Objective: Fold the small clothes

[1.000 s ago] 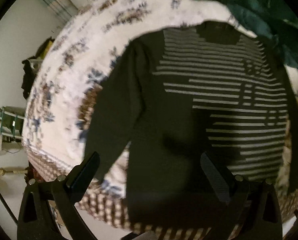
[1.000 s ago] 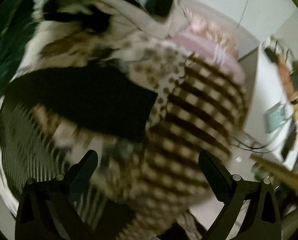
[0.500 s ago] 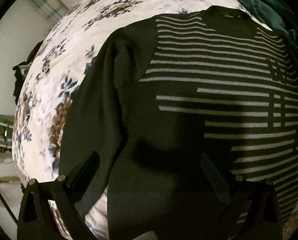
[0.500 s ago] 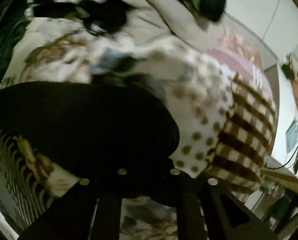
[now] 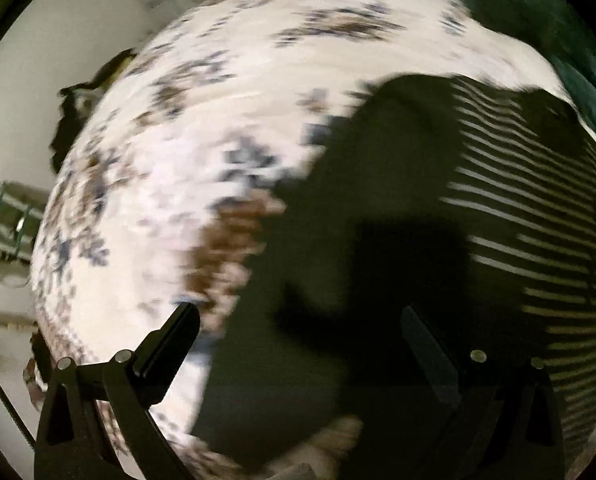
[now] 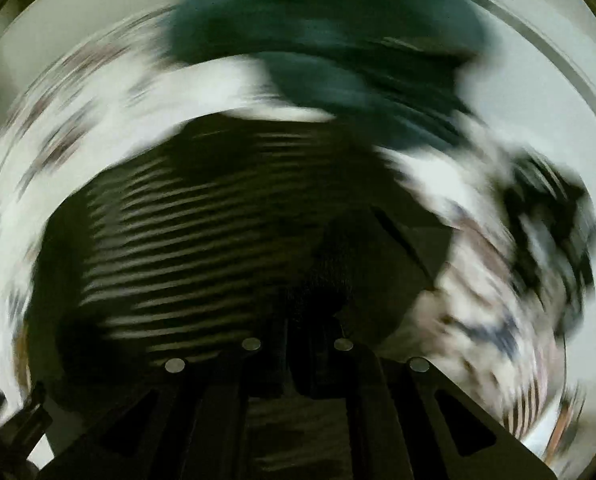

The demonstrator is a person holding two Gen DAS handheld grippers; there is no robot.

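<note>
The dark striped sweater lies spread on the floral bedspread, filling the right and lower middle of the left wrist view, its white stripes at the right edge. A teal blanket sits bunched at the top of the right wrist view, just beyond the sweater's collar end.

The left gripper hovers over a plain dark part of the sweater with its fingers spread wide and nothing between them. The right gripper has its fingers drawn together at the bottom centre of its view, with dark cloth bunched right at the tips — most likely pinching an edge or sleeve of the sweater, though the heavy blur leaves the exact hold unclear.

Judging by that blur, the right side is swinging fast — probably carrying a fold across. The risks:
- A thin pinch could slip mid-swing, dropping the cloth short and leaving a crooked fold.
- With the left side holding nothing down, the whole sweater may drag across the bedspread and bunch.
- The swing could carry the cloth onto the teal blanket.
</note>
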